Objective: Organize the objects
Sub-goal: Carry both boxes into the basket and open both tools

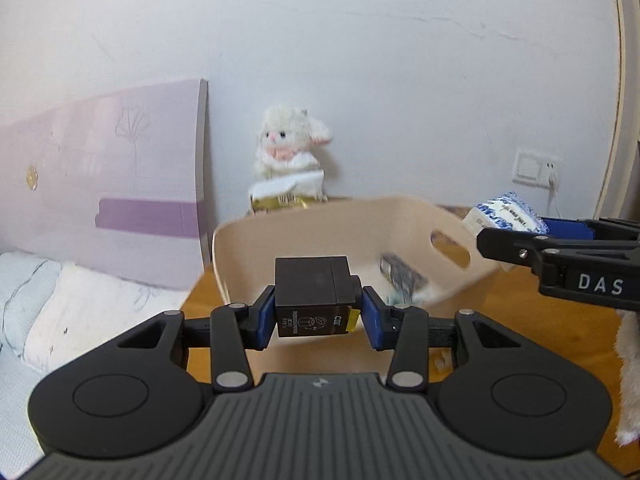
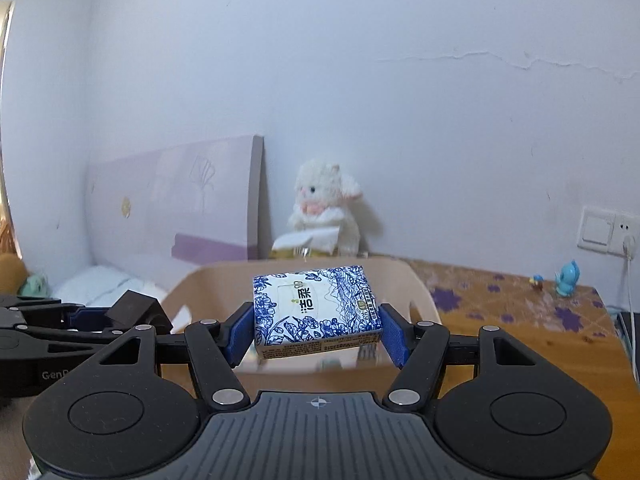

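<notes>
My left gripper [image 1: 318, 316] is shut on a small black box [image 1: 310, 288], held above the wooden table just in front of a beige basket [image 1: 256, 240]. At the right edge of the same view, my right gripper [image 1: 520, 232] is shut on a blue-and-white tissue pack [image 1: 500, 212], which sits level with the basket's right rim. In the right wrist view the tissue pack [image 2: 316, 308] is tilted between the blue pads [image 2: 394, 338] of my right gripper [image 2: 318, 328], in front of the basket [image 2: 420, 284]. The left gripper [image 2: 116, 316] and black box [image 2: 136, 306] show at left.
A dark packet [image 1: 400, 276] lies inside the basket. A white plush toy [image 1: 288, 144] and a yellow-white bag [image 1: 288, 192] stand behind it by the wall. A purple headboard [image 1: 100, 184] and pillows [image 1: 60, 304] are on the left. A blue figurine [image 2: 568, 278] and wall socket [image 2: 608, 230] are on the right.
</notes>
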`<action>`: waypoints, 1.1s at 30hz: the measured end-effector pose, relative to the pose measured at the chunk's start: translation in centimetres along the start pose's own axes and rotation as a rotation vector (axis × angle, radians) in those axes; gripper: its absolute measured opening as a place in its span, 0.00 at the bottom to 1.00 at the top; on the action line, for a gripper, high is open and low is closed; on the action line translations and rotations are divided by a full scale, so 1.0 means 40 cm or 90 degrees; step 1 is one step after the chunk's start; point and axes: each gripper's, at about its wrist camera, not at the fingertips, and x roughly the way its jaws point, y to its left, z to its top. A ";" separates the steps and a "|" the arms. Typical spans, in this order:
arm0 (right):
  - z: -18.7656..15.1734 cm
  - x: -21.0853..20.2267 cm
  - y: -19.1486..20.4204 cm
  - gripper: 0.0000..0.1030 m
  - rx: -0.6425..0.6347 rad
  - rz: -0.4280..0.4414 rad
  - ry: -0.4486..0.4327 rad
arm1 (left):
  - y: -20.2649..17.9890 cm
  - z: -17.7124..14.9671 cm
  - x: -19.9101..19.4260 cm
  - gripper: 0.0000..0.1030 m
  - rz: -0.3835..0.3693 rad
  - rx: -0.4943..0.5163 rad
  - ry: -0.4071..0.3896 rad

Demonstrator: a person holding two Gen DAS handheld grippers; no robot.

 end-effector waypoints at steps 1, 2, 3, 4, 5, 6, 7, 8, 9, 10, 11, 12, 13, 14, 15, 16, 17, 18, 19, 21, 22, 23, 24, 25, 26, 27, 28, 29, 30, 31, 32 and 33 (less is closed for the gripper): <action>0.012 0.013 0.005 0.60 -0.002 -0.003 -0.005 | 0.001 0.015 0.013 0.45 0.000 0.001 -0.002; 0.021 0.027 0.009 0.60 -0.005 -0.007 -0.008 | 0.001 0.029 0.028 0.45 0.003 0.004 -0.005; 0.031 0.044 0.012 0.60 -0.008 -0.012 -0.011 | 0.002 0.042 0.045 0.45 0.007 0.007 -0.007; 0.037 0.059 0.015 0.60 -0.009 -0.016 -0.012 | 0.002 0.053 0.062 0.45 0.012 0.009 -0.007; 0.043 0.075 0.016 0.60 -0.008 -0.020 -0.011 | 0.004 0.064 0.082 0.45 0.016 0.009 -0.004; 0.048 0.094 0.016 0.60 -0.006 -0.022 -0.007 | 0.009 0.074 0.105 0.45 0.018 0.005 0.003; 0.050 0.114 0.015 0.60 -0.005 -0.024 -0.002 | 0.013 0.083 0.126 0.45 0.020 0.000 0.013; 0.053 0.137 0.014 0.60 -0.003 -0.028 0.006 | 0.016 0.092 0.153 0.45 0.022 -0.003 0.025; 0.054 0.160 0.014 0.60 -0.004 -0.033 0.014 | 0.021 0.095 0.178 0.45 0.025 -0.004 0.037; 0.053 0.183 0.013 0.60 -0.008 -0.038 0.025 | 0.023 0.097 0.206 0.45 0.036 -0.006 0.049; 0.048 0.201 0.014 0.60 -0.012 -0.043 0.035 | 0.026 0.095 0.233 0.45 0.048 -0.005 0.062; 0.045 0.225 0.013 0.60 -0.016 -0.049 0.050 | 0.029 0.091 0.262 0.45 0.056 -0.003 0.078; 0.041 0.247 0.014 0.60 -0.021 -0.054 0.065 | 0.031 0.087 0.286 0.45 0.060 -0.003 0.093; 0.036 0.270 0.015 0.60 -0.027 -0.057 0.088 | 0.033 0.083 0.307 0.45 0.064 -0.003 0.106; 0.031 0.295 0.015 0.60 -0.032 -0.058 0.113 | 0.033 0.078 0.326 0.45 0.067 0.000 0.121; 0.023 0.308 0.015 0.60 -0.035 -0.063 0.127 | 0.032 0.074 0.342 0.45 0.068 0.004 0.134; 0.017 0.323 0.014 0.60 -0.041 -0.070 0.138 | 0.031 0.070 0.354 0.45 0.069 0.010 0.147; 0.012 0.338 0.012 0.60 -0.044 -0.076 0.147 | 0.028 0.064 0.367 0.45 0.069 0.018 0.164; 0.008 0.348 0.010 0.60 -0.045 -0.079 0.154 | 0.026 0.058 0.375 0.45 0.070 0.022 0.180; -0.002 0.364 0.009 0.60 -0.049 -0.082 0.171 | 0.018 0.047 0.384 0.45 0.069 0.034 0.203; -0.008 0.368 0.011 0.61 -0.054 -0.083 0.180 | 0.014 0.044 0.383 0.45 0.071 0.043 0.207; -0.014 0.374 0.014 0.61 -0.059 -0.085 0.191 | 0.011 0.044 0.382 0.45 0.077 0.048 0.210; -0.020 0.380 0.017 0.61 -0.065 -0.086 0.200 | 0.010 0.046 0.382 0.45 0.078 0.051 0.216; -0.025 0.386 0.021 0.68 -0.072 -0.091 0.208 | 0.011 0.050 0.383 0.45 0.074 0.050 0.224; -0.027 0.388 0.024 0.68 -0.080 -0.097 0.214 | 0.013 0.052 0.382 0.46 0.068 0.047 0.228; -0.028 0.389 0.029 0.70 -0.089 -0.098 0.219 | 0.013 0.055 0.379 0.48 0.064 0.048 0.229; -0.028 0.386 0.032 0.74 -0.092 -0.101 0.219 | 0.012 0.058 0.375 0.52 0.065 0.050 0.228; -0.025 0.381 0.033 0.75 -0.091 -0.104 0.216 | 0.012 0.061 0.368 0.61 0.075 0.051 0.221; -0.021 0.375 0.031 0.79 -0.087 -0.106 0.211 | 0.012 0.066 0.360 0.67 0.088 0.050 0.211; -0.015 0.368 0.026 0.83 -0.077 -0.104 0.206 | 0.016 0.070 0.350 0.70 0.093 0.047 0.203; -0.010 0.363 0.019 0.86 -0.066 -0.105 0.204 | 0.021 0.075 0.342 0.73 0.090 0.040 0.199; -0.005 0.353 0.011 0.90 -0.055 -0.104 0.200 | 0.027 0.082 0.335 0.77 0.085 0.032 0.196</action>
